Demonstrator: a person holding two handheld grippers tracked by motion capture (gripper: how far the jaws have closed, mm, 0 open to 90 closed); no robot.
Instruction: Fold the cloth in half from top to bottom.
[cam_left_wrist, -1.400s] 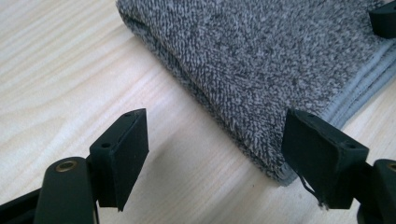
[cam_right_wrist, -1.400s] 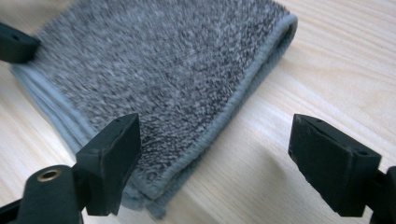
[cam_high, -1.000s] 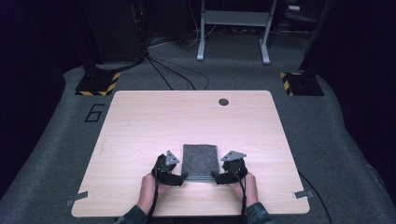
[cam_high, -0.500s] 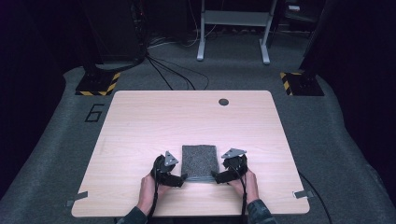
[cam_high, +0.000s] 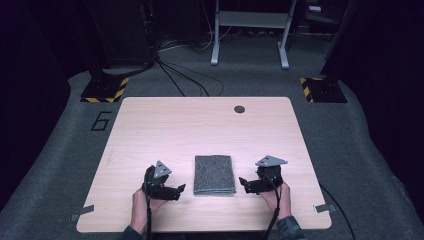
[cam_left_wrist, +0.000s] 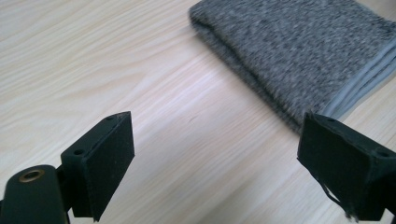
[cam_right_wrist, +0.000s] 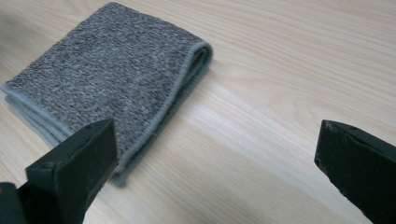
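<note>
We have a folded grey towel (cam_high: 214, 174) lying flat on the wooden table (cam_high: 200, 125), near the person's edge, and a gripper parked on either side of it. The left gripper (cam_high: 176, 190) sits just beside the towel's left edge, the right gripper (cam_high: 244, 183) just beside its right edge, both pointing inward at the cloth and neither touching it.

Both are released: in the left gripper view the jaws stand wide apart with only bare wood between them, and the towel (cam_left_wrist: 299, 56) lies ahead and to the right, its stacked layers showing at the near corner. In the right gripper view we see the same wide gap, with the towel (cam_right_wrist: 107, 79) ahead and to the left, its rounded fold facing the camera.

Why so symmetrical? We read it as a two-sided stance: each hand low at table height, level with the cloth's layered edges, so either can nip an edge without reaching across. The towel's neat, squared fold suggests it is either finished or waiting to be opened; we cannot tell which.
</note>
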